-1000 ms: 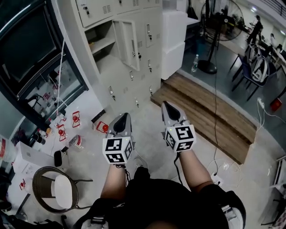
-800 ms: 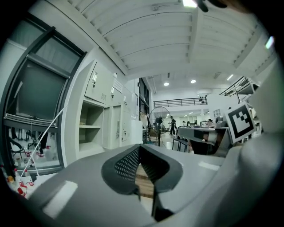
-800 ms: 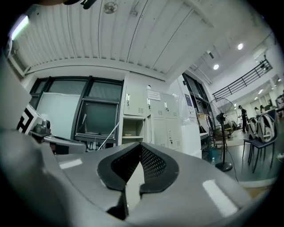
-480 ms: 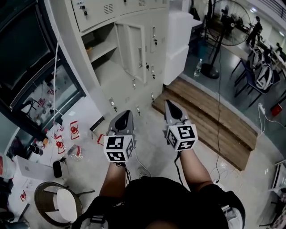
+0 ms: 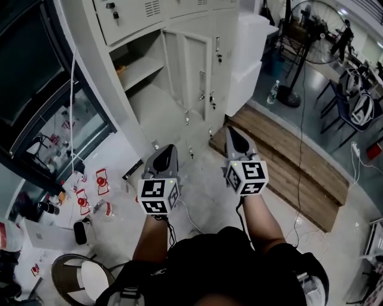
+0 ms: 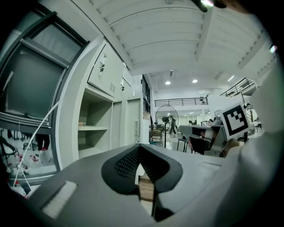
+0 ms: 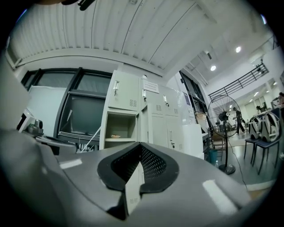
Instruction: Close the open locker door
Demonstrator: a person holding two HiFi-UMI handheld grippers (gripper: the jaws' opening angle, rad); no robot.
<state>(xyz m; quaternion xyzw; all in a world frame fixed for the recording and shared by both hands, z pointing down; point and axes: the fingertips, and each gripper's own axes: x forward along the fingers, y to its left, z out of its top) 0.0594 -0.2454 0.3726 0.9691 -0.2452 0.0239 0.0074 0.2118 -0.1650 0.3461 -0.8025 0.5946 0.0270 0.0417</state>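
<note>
- pale floor (image 5: 206,182) below a locker bank (image 5: 128,18).
- open locker door (image 5: 190,72) juts out top centre, well apart from tools.
- left tool (image 5: 166,153), right tool (image 5: 232,135): closed, empty.
- approach step, likely; next, push the door's face.

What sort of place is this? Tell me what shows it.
Probably an industrial workshop or lab hall: a bank of pale grey metal lockers, a large black pedestal fan, and dark chairs across the open floor.
</note>
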